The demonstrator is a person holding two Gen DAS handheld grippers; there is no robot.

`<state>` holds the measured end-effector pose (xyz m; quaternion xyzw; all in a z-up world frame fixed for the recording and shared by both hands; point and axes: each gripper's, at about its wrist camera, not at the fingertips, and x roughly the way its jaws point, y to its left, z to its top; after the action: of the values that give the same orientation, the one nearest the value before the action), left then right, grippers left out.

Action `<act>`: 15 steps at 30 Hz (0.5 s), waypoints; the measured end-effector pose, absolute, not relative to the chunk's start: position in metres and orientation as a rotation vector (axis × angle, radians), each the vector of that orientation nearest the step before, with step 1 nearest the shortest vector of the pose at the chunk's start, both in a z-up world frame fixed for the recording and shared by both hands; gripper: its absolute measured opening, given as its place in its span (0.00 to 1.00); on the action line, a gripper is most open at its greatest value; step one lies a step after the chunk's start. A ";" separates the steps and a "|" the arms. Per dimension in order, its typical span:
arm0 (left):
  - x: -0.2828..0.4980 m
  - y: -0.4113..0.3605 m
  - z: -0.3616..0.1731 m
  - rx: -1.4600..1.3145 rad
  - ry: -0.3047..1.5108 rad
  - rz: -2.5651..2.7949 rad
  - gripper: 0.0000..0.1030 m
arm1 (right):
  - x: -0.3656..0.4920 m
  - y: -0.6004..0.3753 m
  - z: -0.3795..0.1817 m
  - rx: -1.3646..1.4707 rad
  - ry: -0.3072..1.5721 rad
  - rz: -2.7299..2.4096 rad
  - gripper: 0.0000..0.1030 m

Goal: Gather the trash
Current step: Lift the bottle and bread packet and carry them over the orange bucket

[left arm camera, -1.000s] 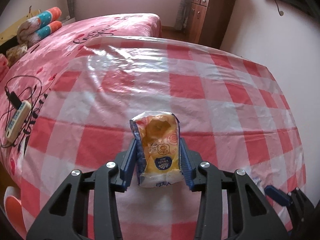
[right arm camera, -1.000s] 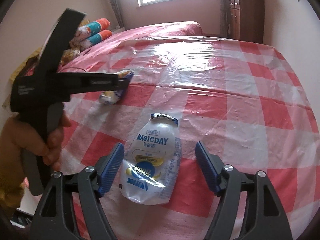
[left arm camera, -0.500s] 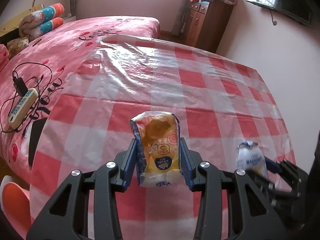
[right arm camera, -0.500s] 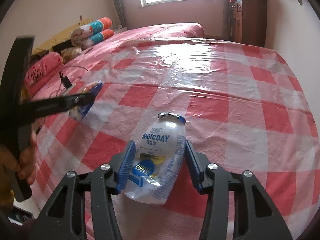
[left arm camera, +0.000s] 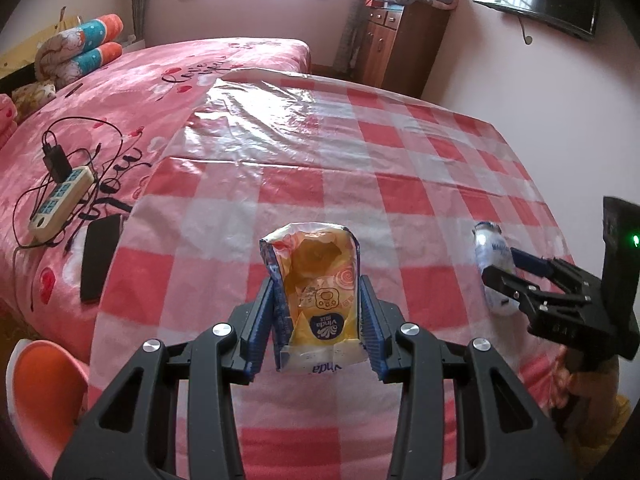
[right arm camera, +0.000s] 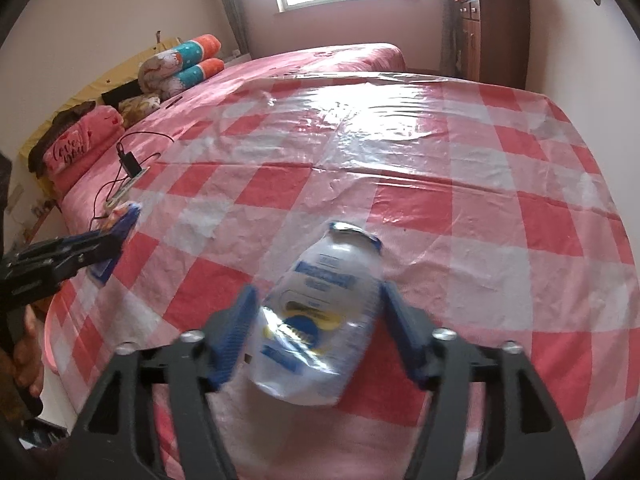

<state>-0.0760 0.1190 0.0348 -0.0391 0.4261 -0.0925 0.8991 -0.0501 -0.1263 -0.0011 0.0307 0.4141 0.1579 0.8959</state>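
Observation:
My left gripper (left arm camera: 318, 300) is shut on an empty yellow tissue packet (left arm camera: 314, 260), held upright above the red-and-white checked tablecloth (left arm camera: 320, 140). The right wrist view shows that gripper (right arm camera: 120, 236) low at the left with the packet (right arm camera: 122, 210) peeking out. A crumpled white plastic bottle with a blue label (right arm camera: 320, 312) lies tilted and blurred between the fingers of my right gripper (right arm camera: 316, 300). Those jaws are opening and small gaps show beside the bottle. From the left wrist view the bottle (left arm camera: 490, 248) and right gripper (left arm camera: 502, 270) sit at the right.
A pink bed adjoins the table, with a power strip and cables (left arm camera: 60, 200) and a black phone (left arm camera: 98, 256) near the table's left edge. An orange stool (left arm camera: 40, 384) stands low at the left. A wooden cabinet (left arm camera: 400, 44) is at the back.
The left gripper carried the packet leftward, away from the bottle. The right jaws closed onto the bottle, then spread again; the bottle now sits tilted and blurred.

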 end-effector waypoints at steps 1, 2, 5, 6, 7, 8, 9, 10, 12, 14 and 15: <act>-0.078 0.120 0.035 -0.078 0.880 -0.194 0.41 | -0.050 -0.125 -0.002 0.060 0.861 0.322 0.73; -0.081 0.121 0.036 -0.073 0.875 -0.197 0.41 | -0.050 -0.121 -0.002 0.041 0.863 0.306 0.73; -0.088 0.123 0.037 -0.067 0.864 -0.213 0.41 | -0.051 -0.113 -0.003 0.002 0.868 0.260 0.73; -0.090 0.124 0.037 -0.068 0.860 -0.216 0.41 | -0.050 -0.112 -0.004 -0.003 0.872 0.252 0.73; -0.090 0.125 0.037 -0.069 0.857 -0.221 0.41 | -0.050 -0.110 -0.004 -0.011 0.876 0.243 0.73; -0.091 0.126 0.037 -0.073 0.854 -0.227 0.41 | -0.049 -0.108 -0.004 -0.022 0.878 0.231 0.73; -0.092 0.128 0.037 -0.078 0.851 -0.232 0.41 | -0.049 -0.108 -0.005 -0.029 0.877 0.225 0.73; -0.093 0.129 0.036 -0.080 0.850 -0.236 0.41 | -0.050 -0.106 -0.006 -0.040 0.875 0.221 0.73; -0.094 0.131 0.035 -0.088 0.848 -0.247 0.41 | -0.051 -0.101 -0.007 -0.094 0.872 0.189 0.66; -0.096 0.133 0.033 -0.095 0.851 -0.254 0.41 | -0.051 -0.101 -0.008 -0.099 0.876 0.190 0.65; -0.097 0.135 0.032 -0.096 0.851 -0.257 0.41 | -0.052 -0.102 -0.008 -0.098 0.878 0.195 0.65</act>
<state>-0.0966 0.1348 0.0319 -0.0466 0.4117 -0.1242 0.9016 -0.0518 -0.1019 -0.0077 -0.0472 0.4240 0.0940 0.8996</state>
